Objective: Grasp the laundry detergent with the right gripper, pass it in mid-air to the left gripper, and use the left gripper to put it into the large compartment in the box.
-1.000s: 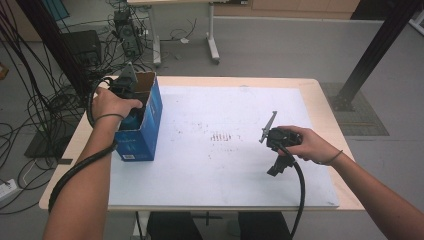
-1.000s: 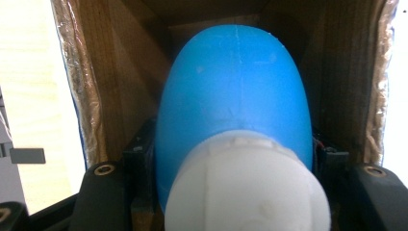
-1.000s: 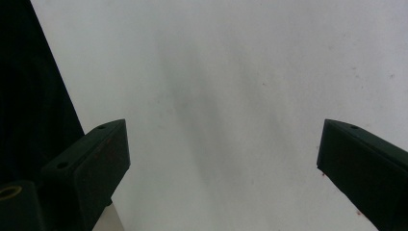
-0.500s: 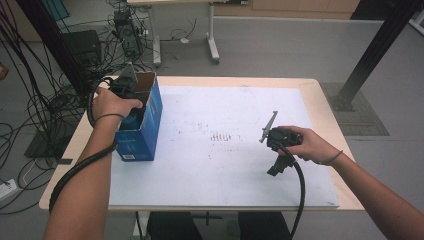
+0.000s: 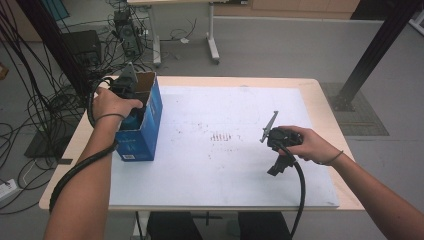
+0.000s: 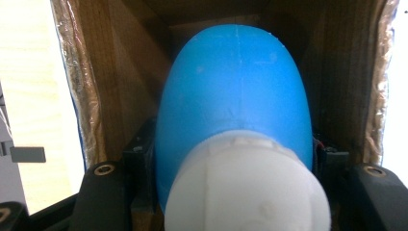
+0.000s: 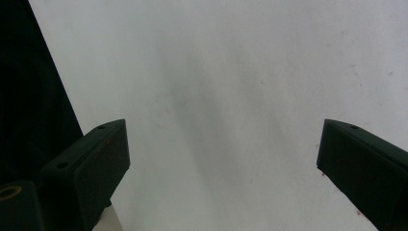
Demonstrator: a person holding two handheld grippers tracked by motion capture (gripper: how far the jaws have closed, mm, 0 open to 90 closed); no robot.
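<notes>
Nothing's budged since a second ago: the blue bottle (image 6: 233,110) is kept clamped between the left gripper (image 5: 131,87) jaws down inside the blue box (image 5: 150,125); right gripper (image 7: 221,159) jaws are spread, empty. Lift-out seems pending.

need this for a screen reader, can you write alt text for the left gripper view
A blue and white bottle, white cap nearest the camera, is clamped between the left gripper's two black jaws inside an open cardboard box with brown inner walls. A pale wooden table shows past the box's left wall.
</notes>
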